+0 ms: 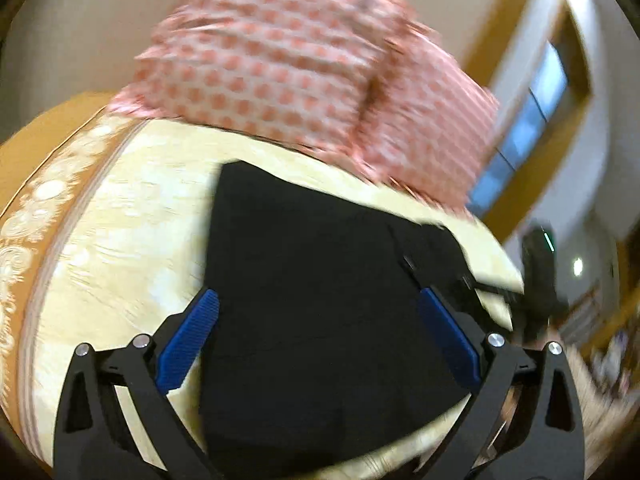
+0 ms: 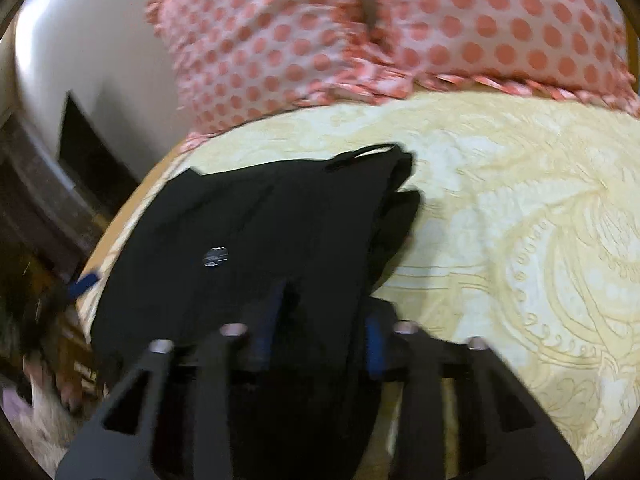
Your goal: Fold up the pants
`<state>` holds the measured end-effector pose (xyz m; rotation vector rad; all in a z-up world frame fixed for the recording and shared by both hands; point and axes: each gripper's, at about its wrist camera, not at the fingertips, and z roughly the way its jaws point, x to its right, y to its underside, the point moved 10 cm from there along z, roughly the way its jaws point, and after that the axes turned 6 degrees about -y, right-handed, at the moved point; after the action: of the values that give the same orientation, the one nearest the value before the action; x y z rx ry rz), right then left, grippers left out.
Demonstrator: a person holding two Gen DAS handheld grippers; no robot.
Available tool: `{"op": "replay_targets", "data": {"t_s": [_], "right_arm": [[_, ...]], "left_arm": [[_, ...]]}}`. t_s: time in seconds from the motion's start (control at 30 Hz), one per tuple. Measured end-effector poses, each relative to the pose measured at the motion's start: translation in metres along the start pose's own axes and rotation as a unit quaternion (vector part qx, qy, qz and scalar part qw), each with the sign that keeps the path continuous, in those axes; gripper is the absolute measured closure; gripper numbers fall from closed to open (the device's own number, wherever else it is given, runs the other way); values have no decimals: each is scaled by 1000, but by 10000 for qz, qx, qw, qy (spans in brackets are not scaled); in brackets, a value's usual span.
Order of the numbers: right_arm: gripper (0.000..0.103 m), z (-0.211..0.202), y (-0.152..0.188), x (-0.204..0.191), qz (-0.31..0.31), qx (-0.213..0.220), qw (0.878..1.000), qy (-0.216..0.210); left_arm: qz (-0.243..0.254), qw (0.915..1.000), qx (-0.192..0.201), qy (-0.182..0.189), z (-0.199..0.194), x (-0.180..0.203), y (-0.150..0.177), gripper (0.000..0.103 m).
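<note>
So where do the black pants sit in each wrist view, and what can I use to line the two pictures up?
Left wrist: the black pants fill the centre and bottom, between the open fingers of the left hand-held gripper.
Right wrist: the pants lie left of centre, running under the right hand-held gripper.
Shared landmark: the pink polka-dot pillow at the top of both views.

Both views motion-blurred. Right gripper (image 2: 320, 332) fingers smeared, dark against the black pants (image 2: 248, 232); can't tell if they pinch cloth. Pants' near end cut off behind gripper bodies in both views. Small silver mark on pants (image 2: 215, 257) unreadable. Pillows (image 1: 288, 60) cropped at top. Room at right (image 1: 580, 320) too blurred to identify.
</note>
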<state>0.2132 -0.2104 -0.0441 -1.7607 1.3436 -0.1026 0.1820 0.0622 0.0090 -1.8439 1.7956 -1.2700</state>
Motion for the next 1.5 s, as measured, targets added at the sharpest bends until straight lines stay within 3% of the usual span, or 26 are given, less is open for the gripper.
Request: {"op": "replay_targets", "data": {"t_s": [0.07, 0.17, 0.37, 0.43, 0.47, 0.5, 0.57, 0.73, 0.9, 1.13, 1.23, 1.33, 1.43, 1.5], "right_arm": [[76, 0, 0, 0, -59, -13, 10000, 21], [76, 4, -1, 8, 183, -66, 9998, -64], [60, 13, 0, 18, 445, -152, 9989, -33], [64, 13, 0, 14, 293, -119, 9995, -57], [72, 13, 0, 10, 195, -107, 9997, -73], [74, 11, -2, 7, 96, -98, 9999, -64], [80, 8, -5, 3, -9, -61, 10000, -58], [86, -5, -26, -7, -227, 147, 9996, -83], [90, -9, -64, -10, -662, 355, 9970, 201], [91, -7, -125, 14, -770, 916, 9898, 769], [91, 20, -127, 44, -430, 608, 9927, 948], [90, 51, -110, 71, -95, 43, 9932, 1157], [82, 56, -106, 74, -134, 5, 9907, 1357], [75, 55, -104, 77, -107, -46, 9888, 1489]], "left_arm": [[-395, 9988, -304, 2, 13, -19, -10, 7], [-754, 9929, -924, 19, 42, -37, -15, 22], [-503, 9882, -1437, -170, 78, -44, -9, 30], [-329, 9886, -1443, -265, 83, -41, -8, 43], [-217, 9883, -1463, -363, 85, -39, -6, 66], [-160, 9882, -1463, -414, 86, -38, -5, 78], [154, 9892, -1397, -414, 82, -28, -6, 92], [548, 9894, -1210, -589, 71, -14, -17, 93], [798, 9900, -984, -618, 74, 6, -50, 93], [979, 9919, -373, -722, 117, 26, -115, 93], [849, 9913, -644, -779, 157, 18, -120, 93], [655, 9863, -1156, -978, 191, 0, -100, 90], [561, 9845, -1185, -1164, 200, -13, -87, 79], [480, 9836, -1181, -1277, 199, -18, -87, 64]]}}
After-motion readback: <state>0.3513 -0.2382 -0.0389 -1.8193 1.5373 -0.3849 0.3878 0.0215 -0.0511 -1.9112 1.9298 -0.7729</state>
